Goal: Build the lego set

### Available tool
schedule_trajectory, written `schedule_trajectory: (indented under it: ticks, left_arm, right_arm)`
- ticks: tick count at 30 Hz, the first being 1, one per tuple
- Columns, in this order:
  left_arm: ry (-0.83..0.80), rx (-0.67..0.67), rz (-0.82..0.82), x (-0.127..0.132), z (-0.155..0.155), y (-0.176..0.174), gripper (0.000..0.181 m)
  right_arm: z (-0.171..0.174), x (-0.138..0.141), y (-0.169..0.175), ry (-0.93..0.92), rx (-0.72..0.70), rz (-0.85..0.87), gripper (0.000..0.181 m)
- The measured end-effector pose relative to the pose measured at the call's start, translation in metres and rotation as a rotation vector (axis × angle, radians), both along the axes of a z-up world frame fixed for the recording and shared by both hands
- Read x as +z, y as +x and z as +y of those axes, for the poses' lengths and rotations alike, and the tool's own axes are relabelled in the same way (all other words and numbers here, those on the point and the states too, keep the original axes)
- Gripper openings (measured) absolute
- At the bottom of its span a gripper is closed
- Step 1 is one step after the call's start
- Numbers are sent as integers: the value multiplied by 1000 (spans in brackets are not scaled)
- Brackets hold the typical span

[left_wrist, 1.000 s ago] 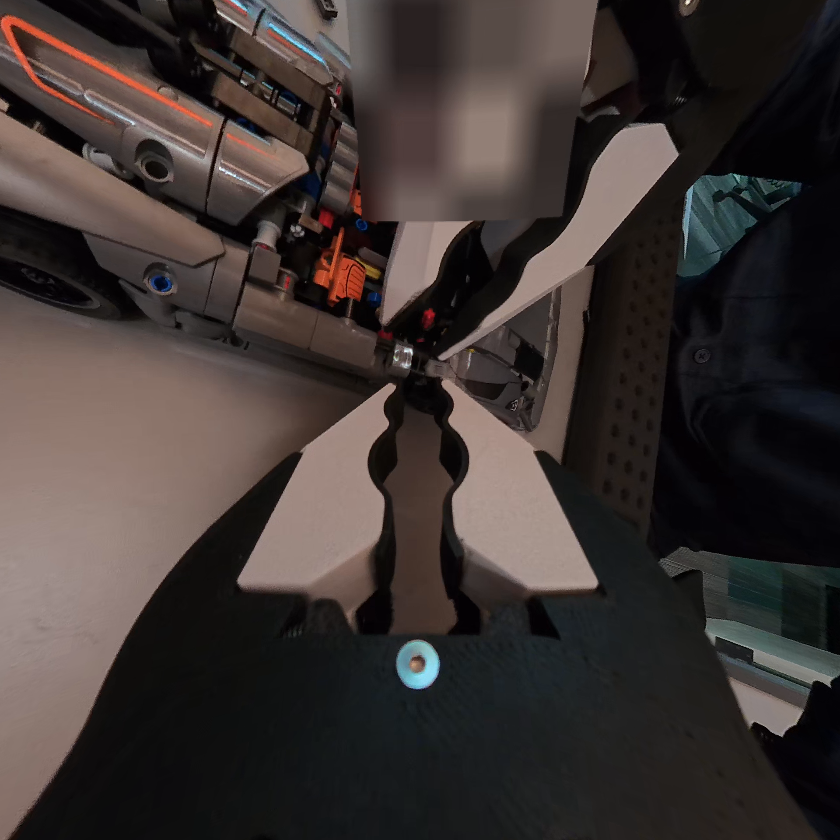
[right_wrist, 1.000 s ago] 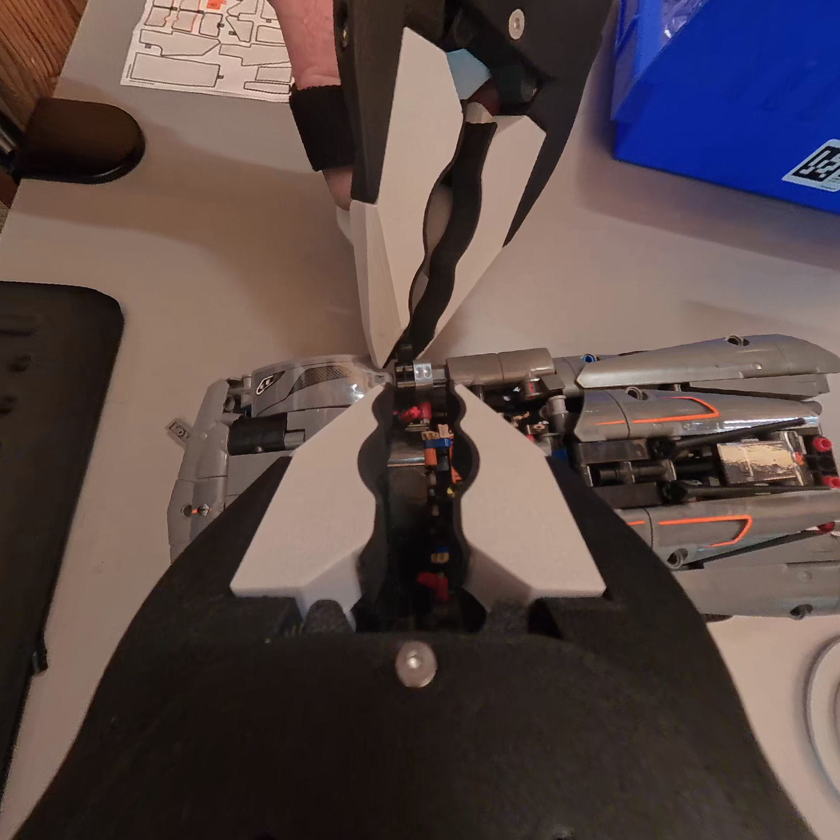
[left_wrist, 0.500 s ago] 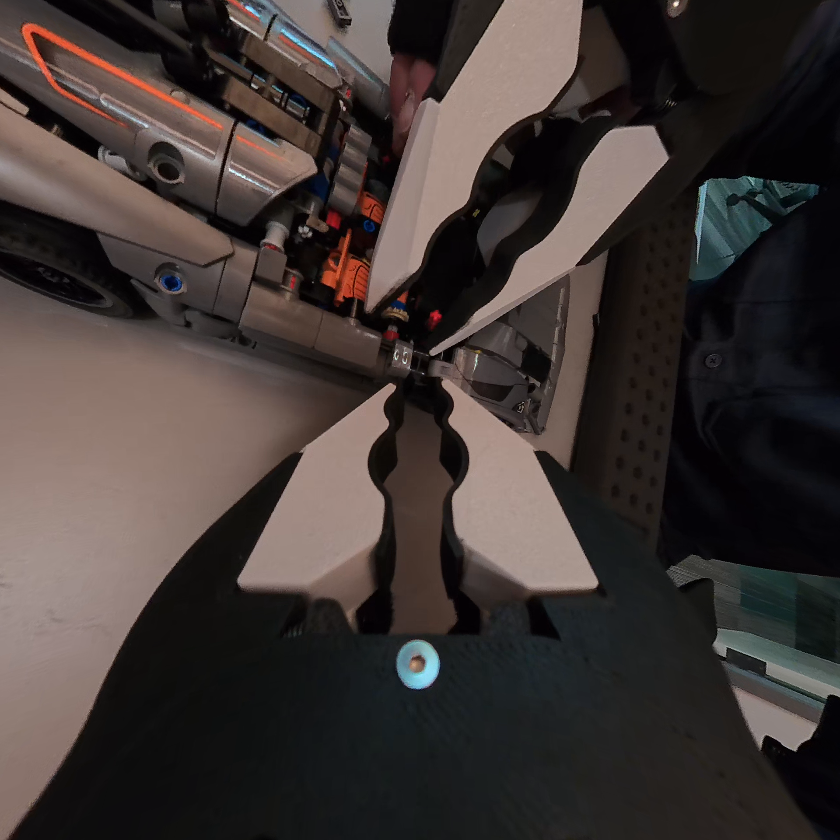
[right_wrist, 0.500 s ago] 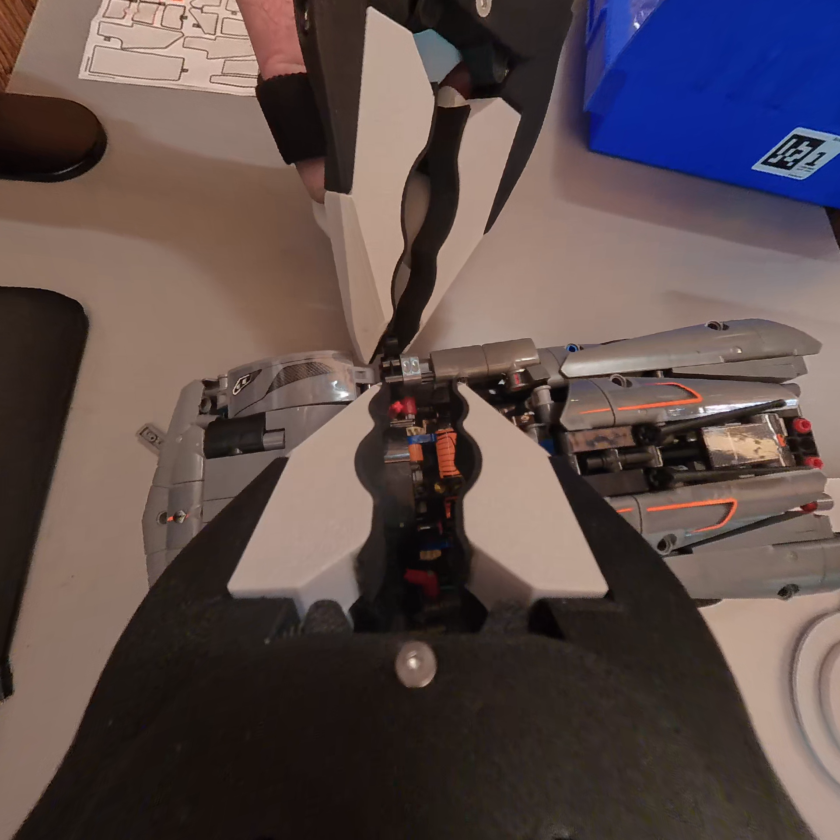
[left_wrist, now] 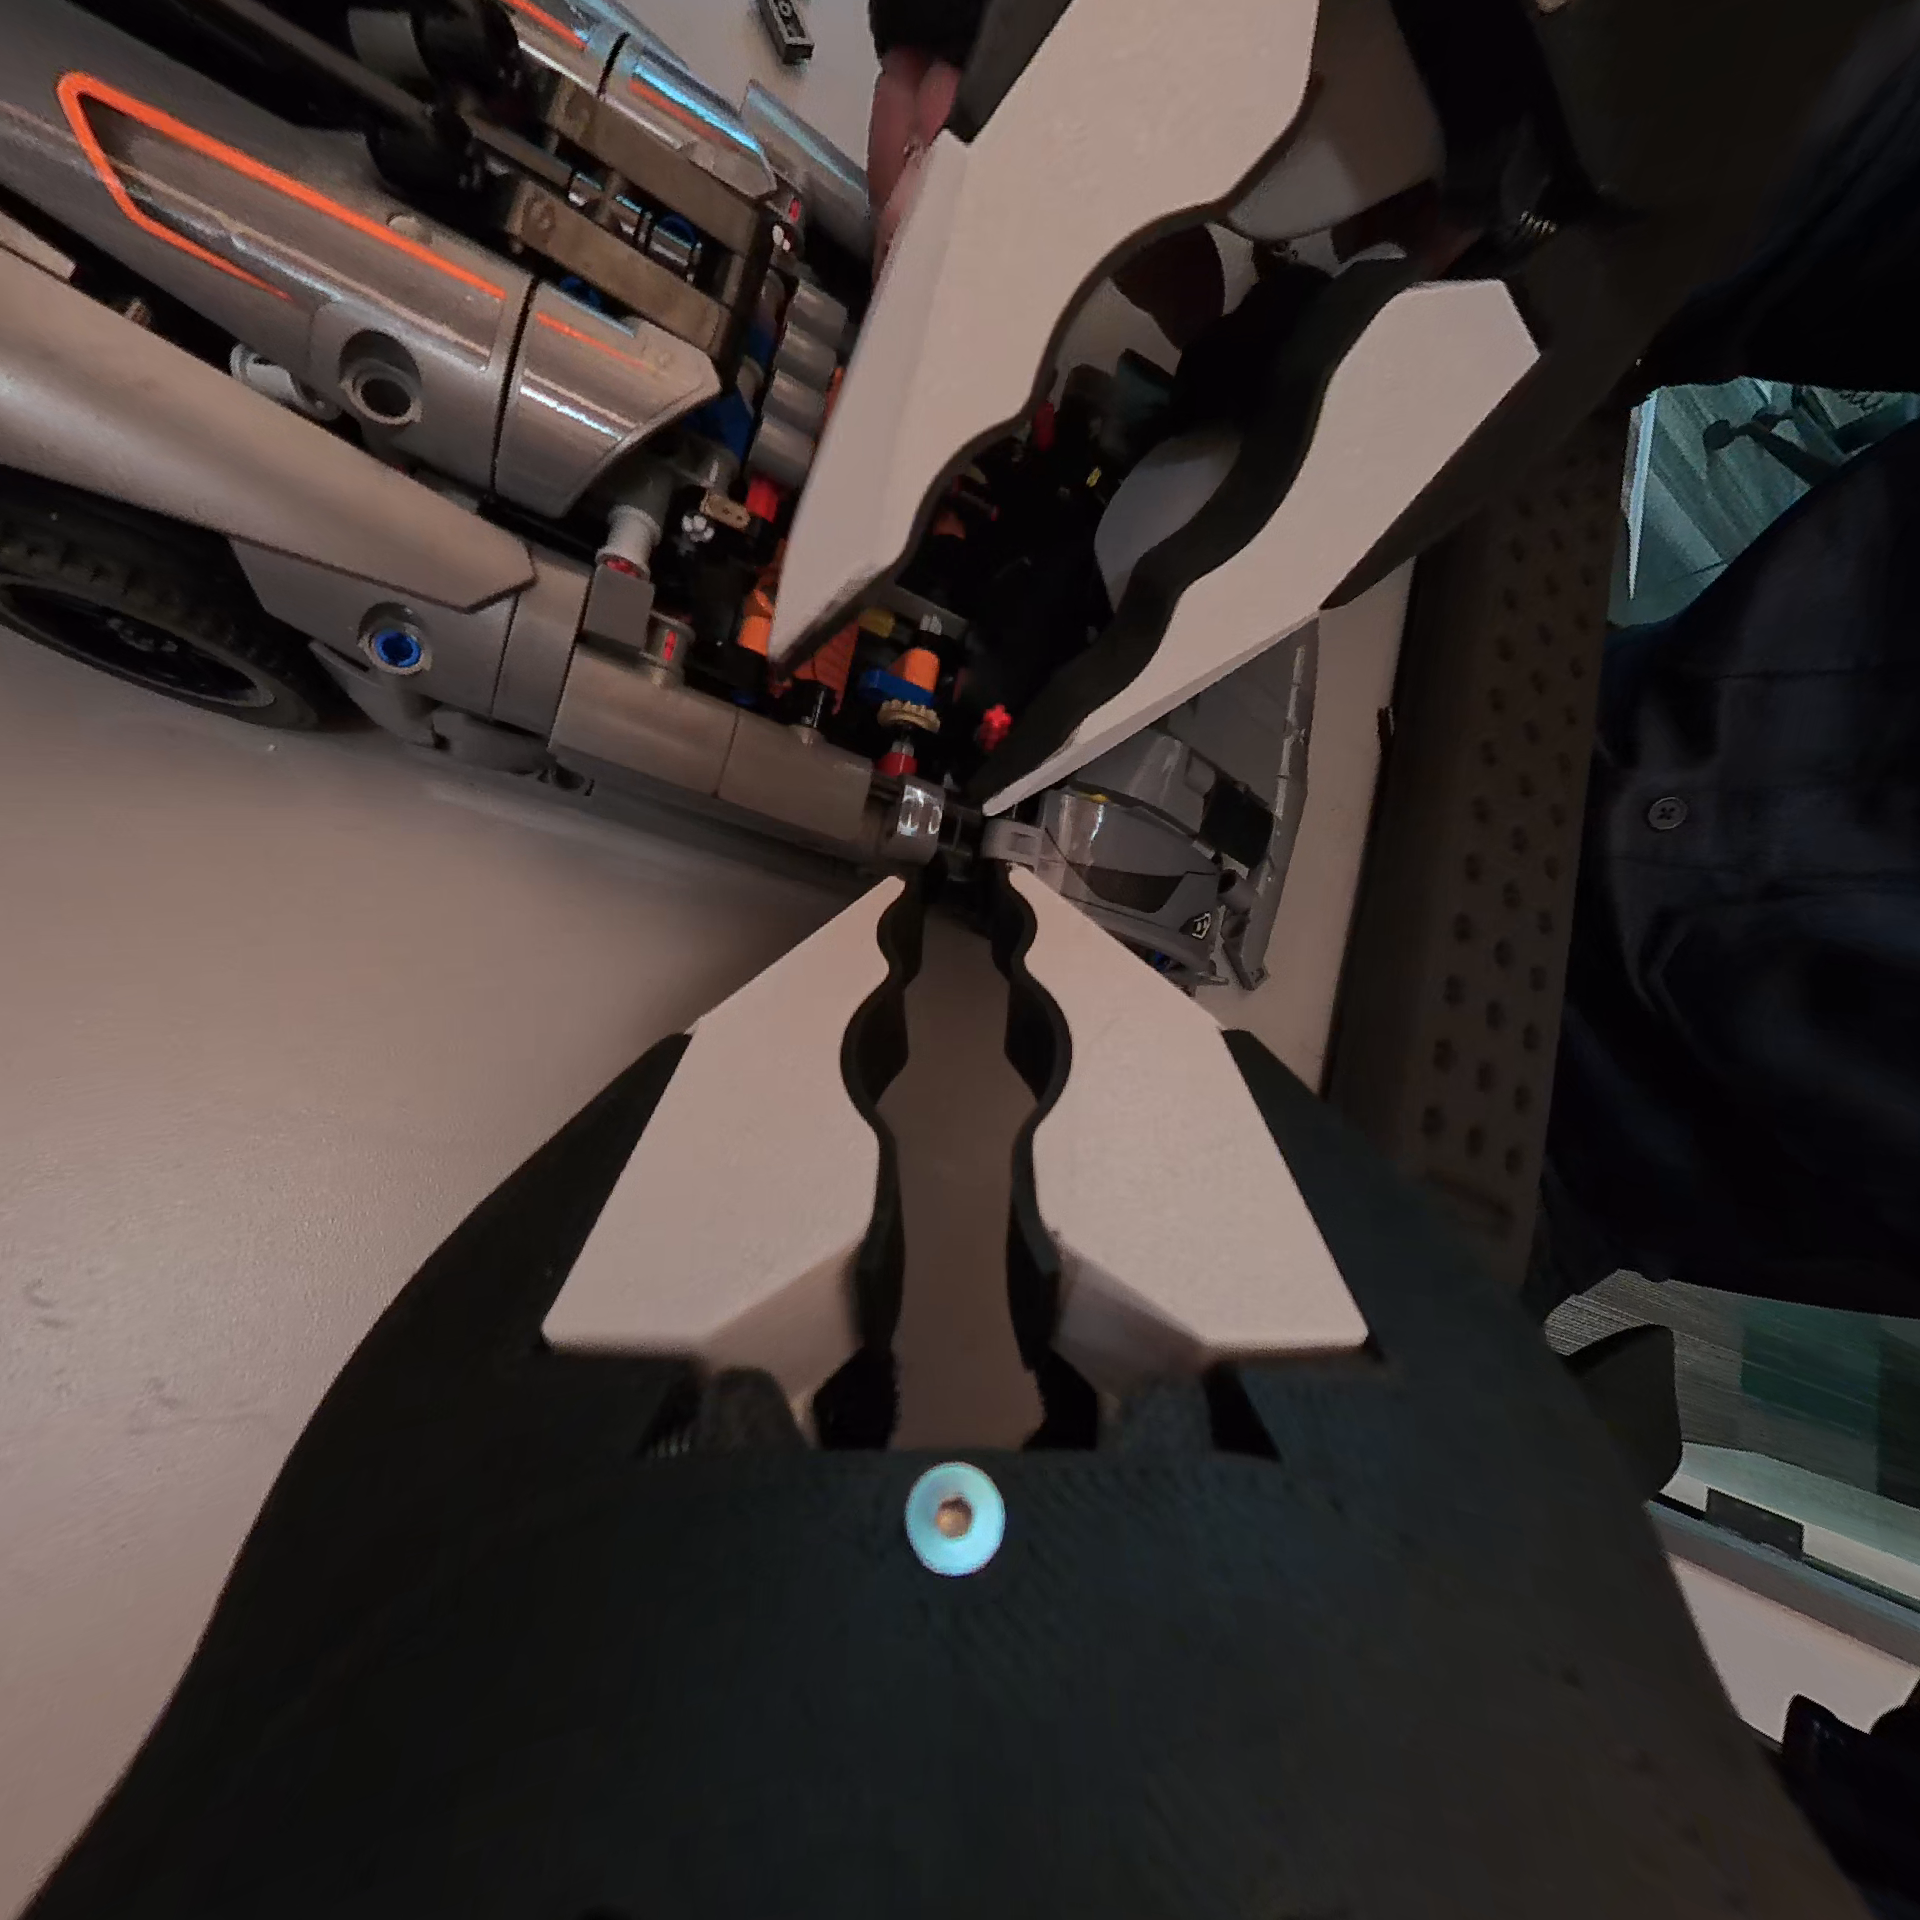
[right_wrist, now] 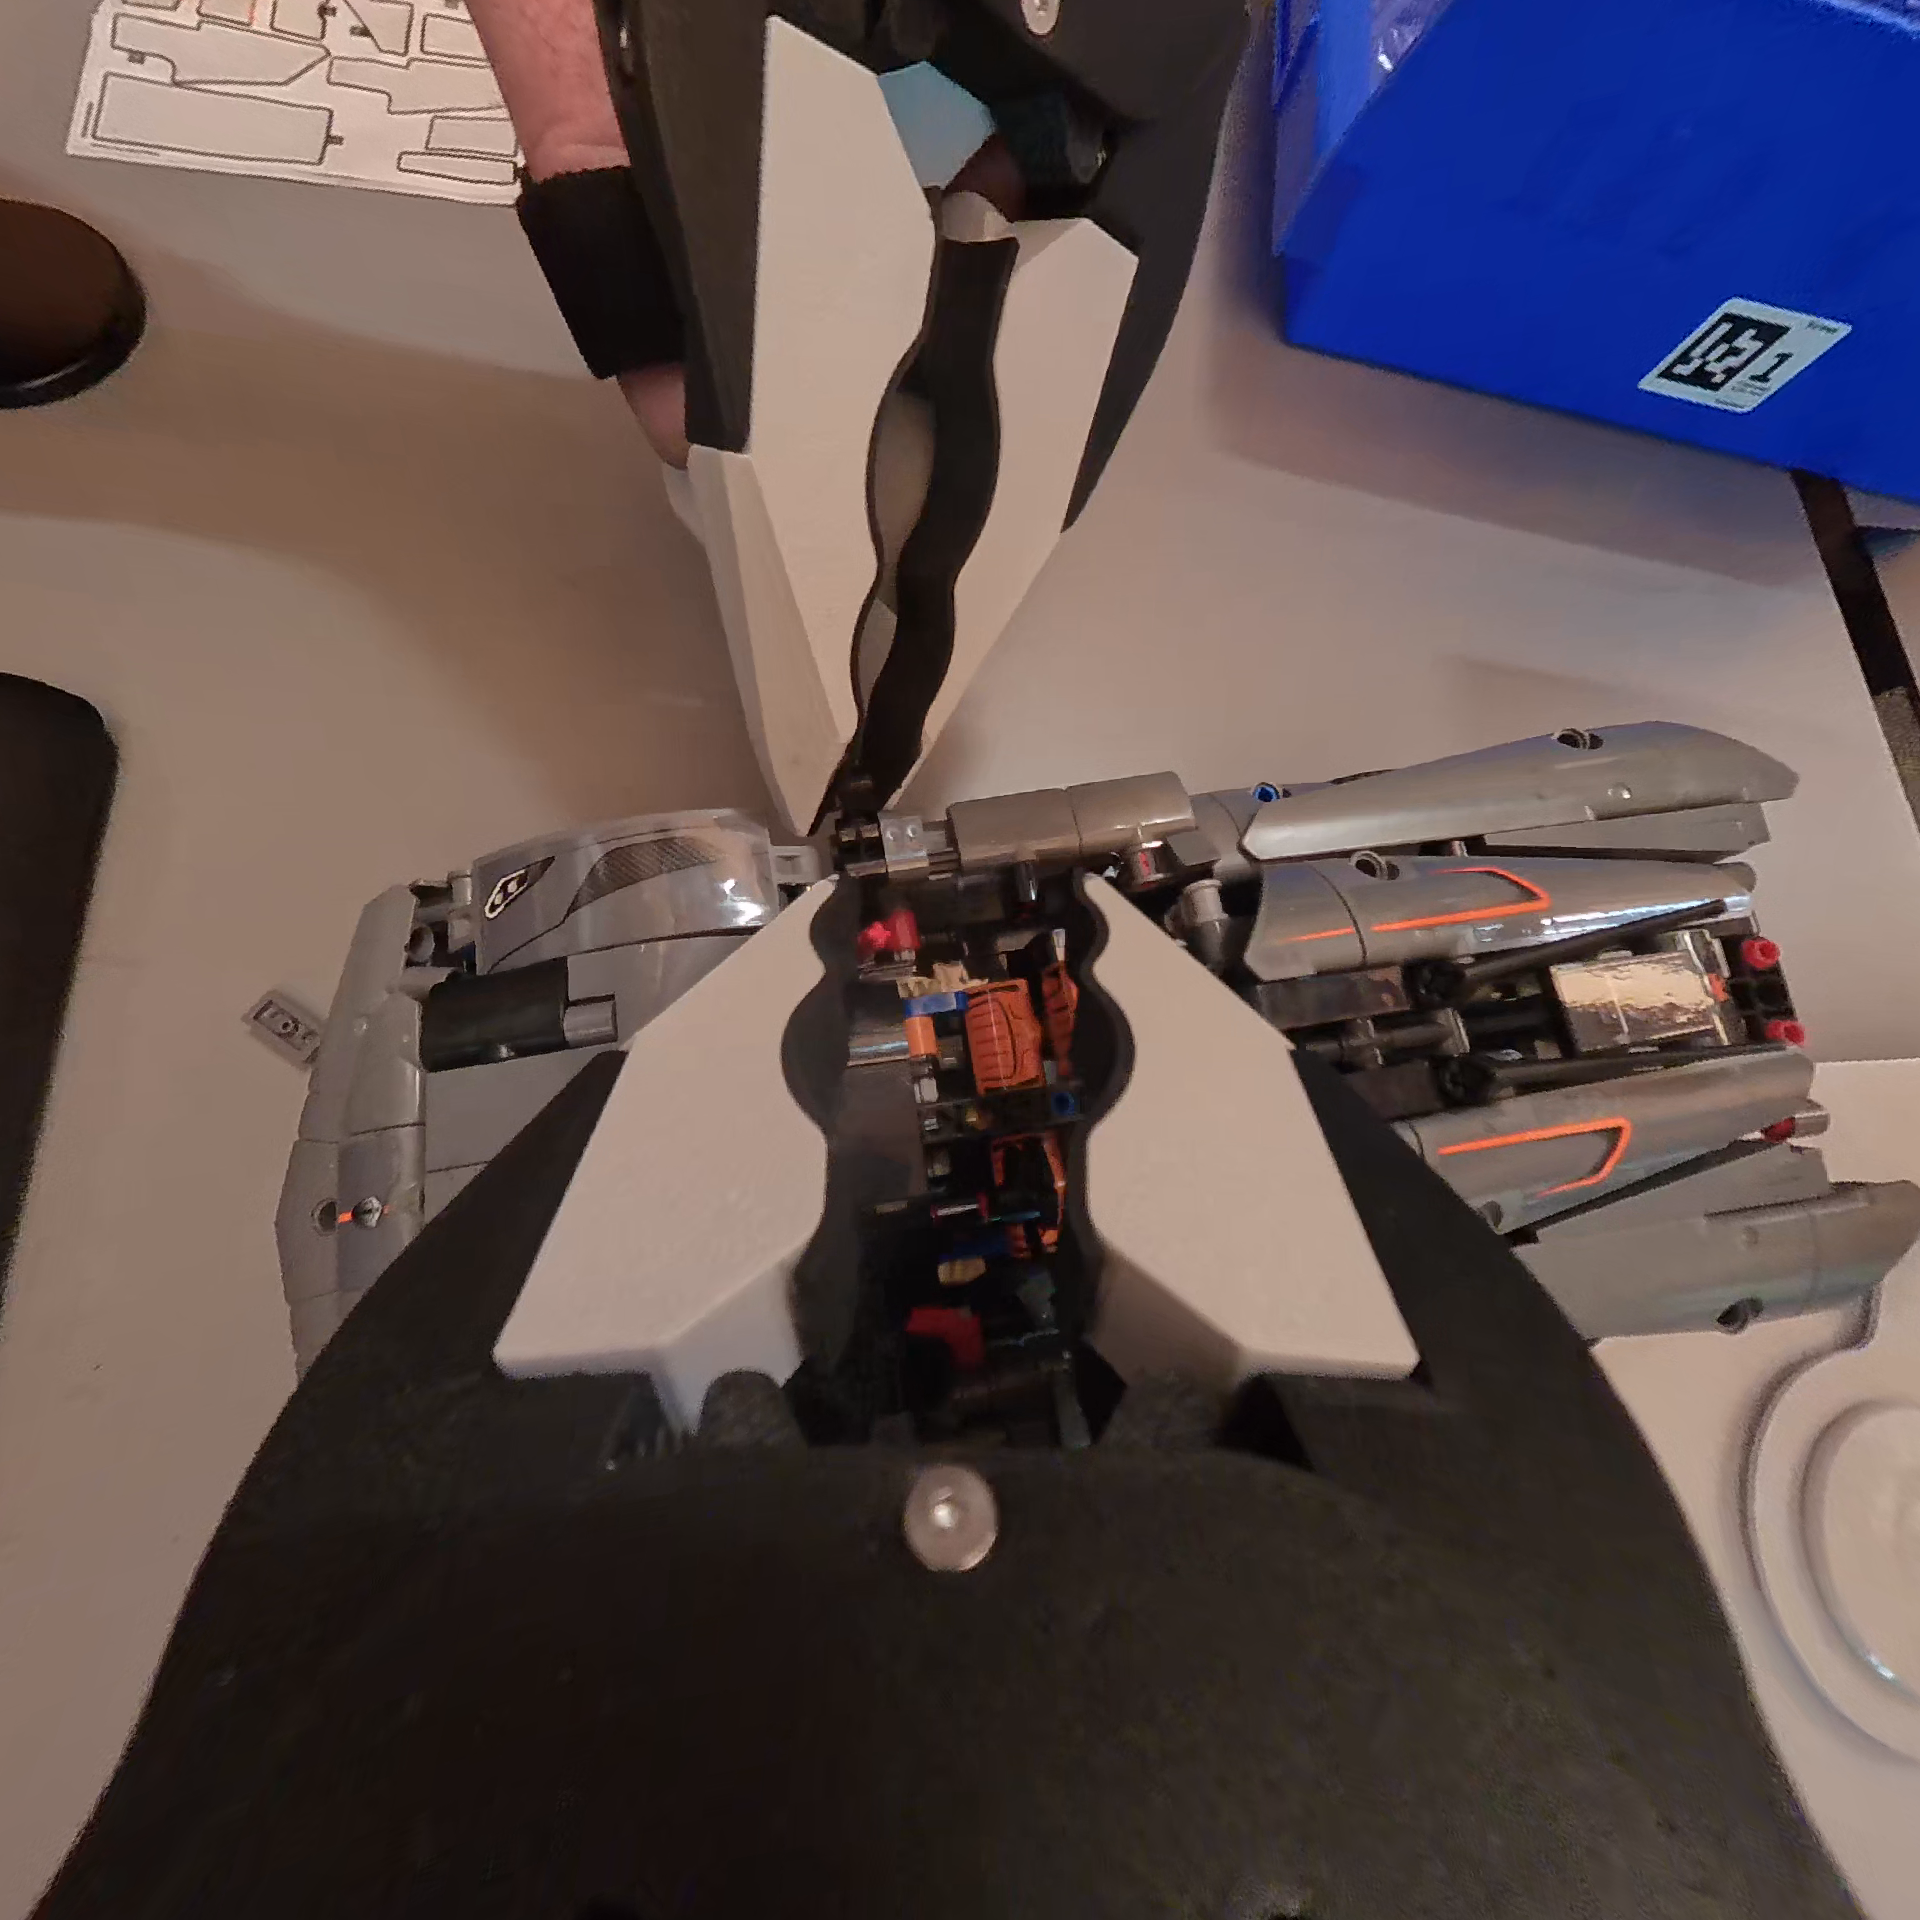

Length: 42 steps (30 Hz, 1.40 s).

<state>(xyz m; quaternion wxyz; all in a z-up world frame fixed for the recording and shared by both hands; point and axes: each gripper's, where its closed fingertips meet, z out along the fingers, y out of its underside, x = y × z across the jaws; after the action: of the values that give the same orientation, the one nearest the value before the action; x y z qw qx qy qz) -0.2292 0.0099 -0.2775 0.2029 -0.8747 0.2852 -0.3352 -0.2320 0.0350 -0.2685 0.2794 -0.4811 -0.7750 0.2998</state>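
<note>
A: So, left wrist view first. The left gripper [left_wrist: 951, 883] has its tips pinched almost together on a small black connector [left_wrist: 954, 831] on the near side rail of the lego car [left_wrist: 416, 416]. Narrow slot between the fingers further back, nothing else in it.

B: And the other one?

A: The right gripper [left_wrist: 883, 727] comes in from above with its jaws spread wide, one tip near the same joint, one over the orange and blue internals. Holding nothing that I can see.

B: Right wrist view?

A: Car lies on its wheels on the pale table [right_wrist: 364, 623], nose left, tail right. Right gripper [right_wrist: 961, 894] hangs over the open middle of the car, fingers well apart, empty. Left gripper [right_wrist: 847, 805] reaches in from the far side, tips closed down on that black connector [right_wrist: 860, 831] beside a clear stud piece.

B: Progress?

A: My read: far along. Grey body panels with orange lines, nose and tail are on. Cockpit is still uncovered, seats and gears exposed. One loose small grey piece [right_wrist: 281, 1027] lies by the nose. Blue bin [right_wrist: 1558, 260] and a sticker sheet [right_wrist: 291, 114] sit at the back, so some trim is probably left.
</note>
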Motion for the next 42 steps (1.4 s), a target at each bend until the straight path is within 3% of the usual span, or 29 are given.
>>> schedule_trajectory:
  ticks: [31, 38, 42]
  left_arm:
    - [32, 28, 0, 0, 12, -6, 10]
    - [116, -7, 98, 3, 8, -16, 23]
    - [198, -55, 178, 1, 9, -14, 19]
  right_arm:
    - [1, -2, -4, -54, 59, -43, 31]
    - [1, -2, -4, -76, 59, -34, 31]
    - [1, -2, -4, -79, 60, -32, 31]
